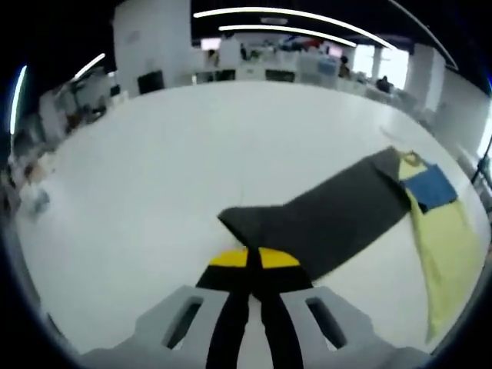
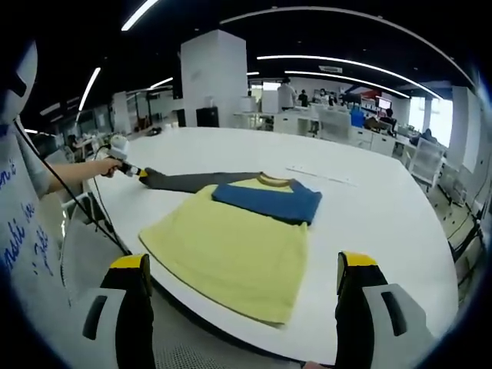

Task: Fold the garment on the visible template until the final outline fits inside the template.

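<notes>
Left gripper view: left gripper [image 1: 254,265] was clamped on the dark grey sleeve [image 1: 323,219] of the yellow, blue-shouldered cloth shirt [image 2: 234,246], stretched flat toward the white worktop's [image 2: 384,215] left edge. Right gripper [image 2: 244,277] was wide open, holding nothing, at the near edge.

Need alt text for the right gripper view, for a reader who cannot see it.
A yellow shirt with a blue shoulder panel lies flat on a white table, its dark grey sleeve stretched out and pinched at the tip by the left gripper. The right gripper hangs open at the table's near edge, holding nothing.
</notes>
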